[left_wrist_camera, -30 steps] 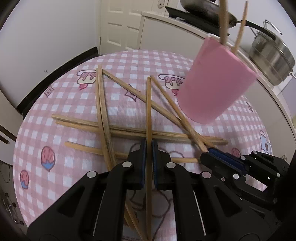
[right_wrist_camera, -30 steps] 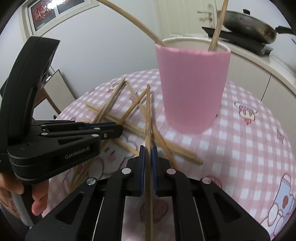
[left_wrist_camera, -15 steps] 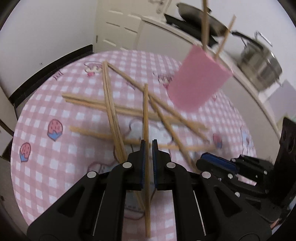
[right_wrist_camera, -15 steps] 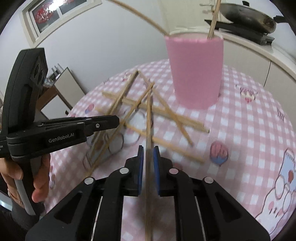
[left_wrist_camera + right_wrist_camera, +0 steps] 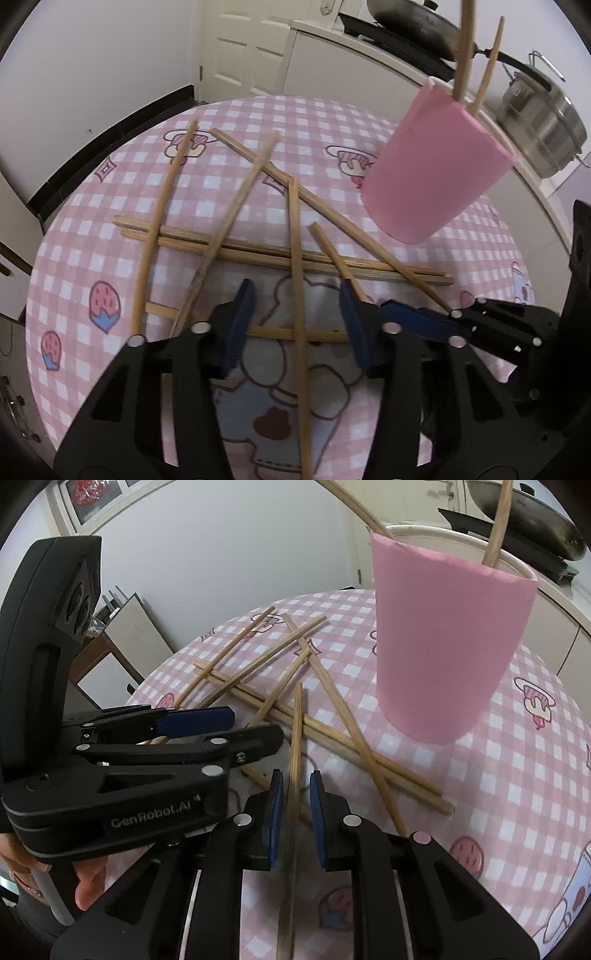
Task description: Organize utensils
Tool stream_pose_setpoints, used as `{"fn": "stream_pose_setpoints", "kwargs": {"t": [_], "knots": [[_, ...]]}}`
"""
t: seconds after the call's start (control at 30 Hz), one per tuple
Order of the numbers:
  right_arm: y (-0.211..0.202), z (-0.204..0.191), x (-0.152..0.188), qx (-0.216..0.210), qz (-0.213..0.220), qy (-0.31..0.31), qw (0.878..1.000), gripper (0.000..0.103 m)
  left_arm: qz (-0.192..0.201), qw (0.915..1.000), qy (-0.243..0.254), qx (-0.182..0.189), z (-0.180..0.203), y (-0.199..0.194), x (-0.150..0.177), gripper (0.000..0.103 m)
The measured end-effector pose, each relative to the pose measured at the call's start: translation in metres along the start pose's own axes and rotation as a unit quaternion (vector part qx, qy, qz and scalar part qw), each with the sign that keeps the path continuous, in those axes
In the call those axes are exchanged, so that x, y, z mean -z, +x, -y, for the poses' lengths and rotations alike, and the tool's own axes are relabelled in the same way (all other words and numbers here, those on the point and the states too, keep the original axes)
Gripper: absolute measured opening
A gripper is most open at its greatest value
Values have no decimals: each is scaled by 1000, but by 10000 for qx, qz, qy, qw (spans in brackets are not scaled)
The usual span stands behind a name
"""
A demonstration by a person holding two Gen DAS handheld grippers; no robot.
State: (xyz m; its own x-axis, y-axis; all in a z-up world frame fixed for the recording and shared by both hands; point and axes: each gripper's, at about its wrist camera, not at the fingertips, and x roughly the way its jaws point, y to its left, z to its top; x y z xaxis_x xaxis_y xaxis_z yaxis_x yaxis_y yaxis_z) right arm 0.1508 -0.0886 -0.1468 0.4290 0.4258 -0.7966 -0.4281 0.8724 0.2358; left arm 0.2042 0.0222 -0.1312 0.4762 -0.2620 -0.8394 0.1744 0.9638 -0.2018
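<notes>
1. Chopsticks [image 5: 280, 254] lay criss-crossed in a loose heap on the round table's pink checked cloth [image 5: 92, 258] in the left wrist view. The left gripper [image 5: 297, 325] had its jaws opening, wide apart, with one chopstick [image 5: 297, 295] running lengthwise between the blue pads, untouched. A pink cup [image 5: 432, 173] stood to the far right, two chopsticks upright in it. The right gripper's fingers [image 5: 417, 317] reached in from the right, near the heap.

2. Seen from the right wrist, the right gripper [image 5: 295, 812] stood slightly parted, a single chopstick [image 5: 295, 746] in the narrow gap, neither pad pressing on it. The heap [image 5: 280, 686] lay beyond, left of the pink cup [image 5: 443, 646]. The left gripper [image 5: 207, 723] crossed from the left, a hand [image 5: 88, 882] on its handle.
</notes>
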Motion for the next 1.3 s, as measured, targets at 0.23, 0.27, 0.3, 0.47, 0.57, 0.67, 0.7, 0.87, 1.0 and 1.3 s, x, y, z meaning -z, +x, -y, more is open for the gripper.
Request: {"fn": "stream_pose_setpoints", "kwargs": {"t": [0.23, 0.27, 0.3, 0.47, 0.57, 0.67, 0.7, 0.87, 1.0, 1.3], "knots": [[4, 0, -3, 118, -92, -108, 9998, 14, -122, 9990, 322, -280, 5, 5, -4, 36], [5, 0, -3, 133, -100, -141, 9998, 14, -102, 9980, 456, -419, 10, 6, -3, 35], [5, -2, -3, 177, -98, -225, 9995, 13, -74, 9974, 493, -514, 12, 6, -3, 31], [9, -1, -4, 145, -24, -139, 9998, 5, 11, 9978, 415, -513, 11, 6, -4, 6], [0, 1, -1, 114, 146, -76, 9998, 5, 183, 9991, 281, -242, 8, -1, -1, 6], [-20, 0, 3, -122, 448, 18, 9989, 5, 476, 9986, 233, 4, 9, -18, 3, 6], [-29, -1, 3, -205, 567, 32, 9982, 5, 600, 9979, 206, 127, 10, -26, 4, 6], [-71, -10, 3, -427, 1149, 25, 9925, 5, 1301, 9890, 142, 690, 14, -75, 11, 6], [-105, -20, 2, -493, 1650, -66, 9850, 5, 1855, 9773, 76, 1019, 19, -110, 16, 6], [-182, -27, -17, -195, 2705, -386, 9617, 5, 3219, 9335, 163, 1572, 47, -166, 4, 6]]}}
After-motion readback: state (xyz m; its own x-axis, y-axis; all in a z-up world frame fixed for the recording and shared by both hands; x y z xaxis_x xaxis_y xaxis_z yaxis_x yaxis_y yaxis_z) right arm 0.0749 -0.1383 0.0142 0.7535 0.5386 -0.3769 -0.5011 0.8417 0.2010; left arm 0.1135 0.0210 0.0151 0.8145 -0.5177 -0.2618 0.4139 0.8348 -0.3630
